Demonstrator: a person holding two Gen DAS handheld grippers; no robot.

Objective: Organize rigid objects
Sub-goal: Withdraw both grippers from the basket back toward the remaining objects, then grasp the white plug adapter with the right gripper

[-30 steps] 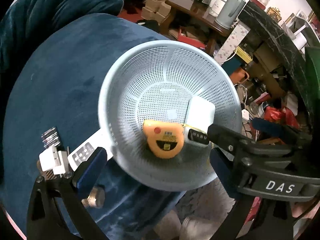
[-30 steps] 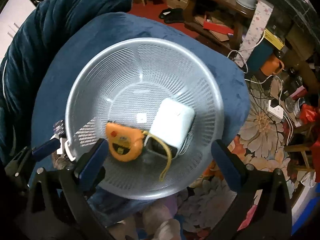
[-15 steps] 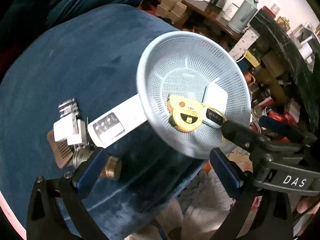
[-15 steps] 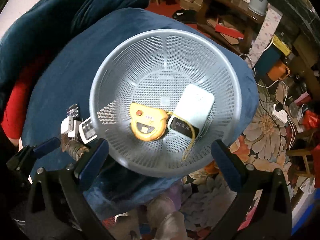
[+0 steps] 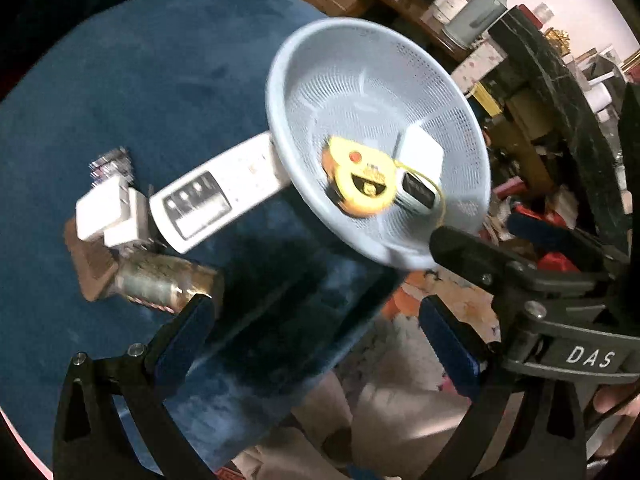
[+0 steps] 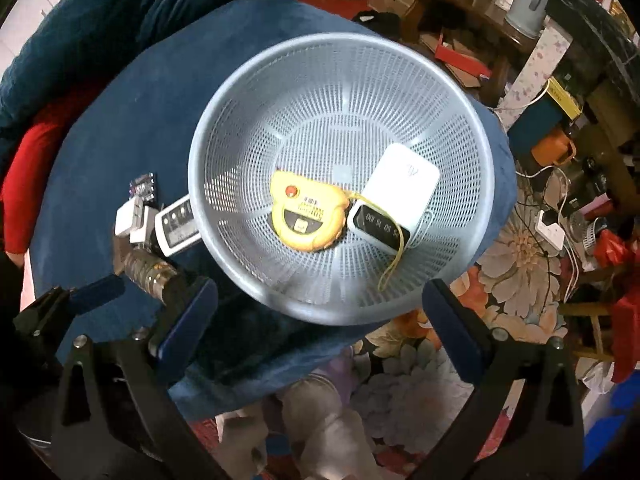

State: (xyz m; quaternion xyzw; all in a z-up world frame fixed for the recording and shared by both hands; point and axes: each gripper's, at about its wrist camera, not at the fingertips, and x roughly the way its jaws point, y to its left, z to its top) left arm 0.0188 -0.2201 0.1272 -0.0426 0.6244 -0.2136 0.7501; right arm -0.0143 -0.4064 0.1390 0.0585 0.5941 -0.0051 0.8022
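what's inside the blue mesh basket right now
Inside the basket lie a yellow tape measure and a white power bank, side by side. A white remote runs under its rim, that end hidden.

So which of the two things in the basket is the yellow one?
The round tape measure, in the middle of the basket. The other thing, beside it on the right, is a white power bank with a dark screen.

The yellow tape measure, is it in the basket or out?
In. The yellow tape measure lies on the basket floor, beside the white power bank.
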